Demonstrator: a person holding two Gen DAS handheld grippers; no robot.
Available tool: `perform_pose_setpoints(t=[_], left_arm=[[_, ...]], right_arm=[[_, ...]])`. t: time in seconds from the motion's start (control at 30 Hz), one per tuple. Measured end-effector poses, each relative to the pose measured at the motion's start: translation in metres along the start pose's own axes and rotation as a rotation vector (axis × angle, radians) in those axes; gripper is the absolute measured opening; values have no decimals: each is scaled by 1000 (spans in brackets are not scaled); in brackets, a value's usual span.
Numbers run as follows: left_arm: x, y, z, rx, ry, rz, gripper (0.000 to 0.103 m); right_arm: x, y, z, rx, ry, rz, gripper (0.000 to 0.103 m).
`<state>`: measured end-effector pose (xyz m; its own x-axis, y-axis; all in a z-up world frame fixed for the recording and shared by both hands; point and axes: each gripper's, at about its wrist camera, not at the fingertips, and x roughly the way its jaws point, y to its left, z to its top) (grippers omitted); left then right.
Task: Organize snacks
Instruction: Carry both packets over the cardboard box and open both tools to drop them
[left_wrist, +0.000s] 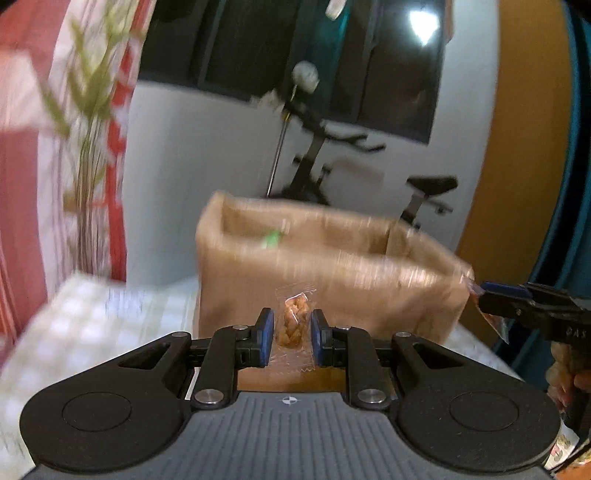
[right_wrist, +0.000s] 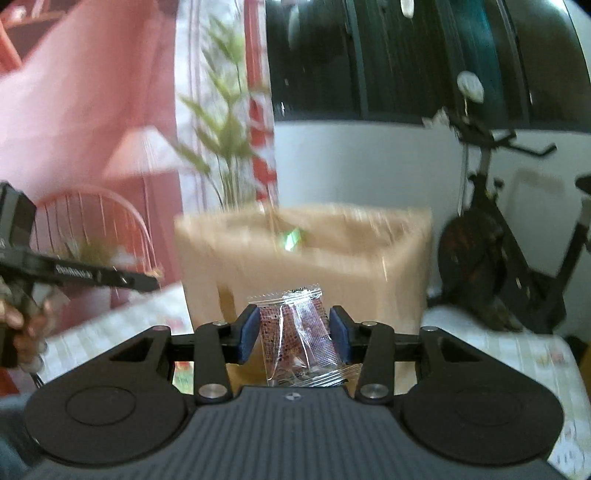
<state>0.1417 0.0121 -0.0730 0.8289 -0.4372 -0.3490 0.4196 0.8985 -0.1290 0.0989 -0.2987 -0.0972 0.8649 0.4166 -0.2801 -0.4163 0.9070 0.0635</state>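
The left hand-held gripper (left_wrist: 291, 332) clamps a clear-wrapped golden snack (left_wrist: 292, 325); the right hand-held gripper (right_wrist: 293, 334) pinches a reddish snack packet (right_wrist: 297, 334). Both hang near a tan fabric bin (left_wrist: 332, 280) on the counter (left_wrist: 92, 317).

We see a clear-wrapped orange snack (left_wrist: 292, 320) standing upright. A clear red packet (right_wrist: 298, 334) stands before the tan basket (right_wrist: 317, 258).

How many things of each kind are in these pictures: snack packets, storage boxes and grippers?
Snack packets: 2, a clear packet with an orange-brown twisted snack and a clear packet with a dark red snack.
Beige fabric storage box: 1.
Grippers: 2, the left gripper and the right gripper.
Total: 5.
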Motion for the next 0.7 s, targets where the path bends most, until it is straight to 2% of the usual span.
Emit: perform_pose_setpoints(t=[0.1, 0.2, 0.3, 0.43, 0.53, 0.57, 0.6, 0.67, 0.7], left_arm=[[4, -9, 25, 51, -57, 1, 23], [16, -13, 45, 54, -80, -2, 23], [43, -14, 62, 21, -62, 0, 23], [83, -11, 71, -43, 4, 14, 23], [107, -16, 69, -10, 23, 45, 24], [111, -16, 68, -2, 29, 54, 29], [115, -16, 67, 3, 41, 56, 41], [113, -12, 66, 0, 47, 54, 58], [110, -11, 64, 2, 38, 55, 61]], right_arm=[[8, 1, 27, 6, -55, 30, 44], [24, 0, 52, 16, -69, 35, 44], [47, -9, 67, 57, -36, 6, 44], [81, -22, 75, 120, 49, -73, 44], [99, -30, 75, 171, 105, -119, 45], [103, -31, 74, 178, 117, -122, 46], [106, -31, 73, 174, 128, -130, 48], [111, -30, 70, 159, 152, -166, 50], [112, -31, 69, 160, 161, -178, 51]])
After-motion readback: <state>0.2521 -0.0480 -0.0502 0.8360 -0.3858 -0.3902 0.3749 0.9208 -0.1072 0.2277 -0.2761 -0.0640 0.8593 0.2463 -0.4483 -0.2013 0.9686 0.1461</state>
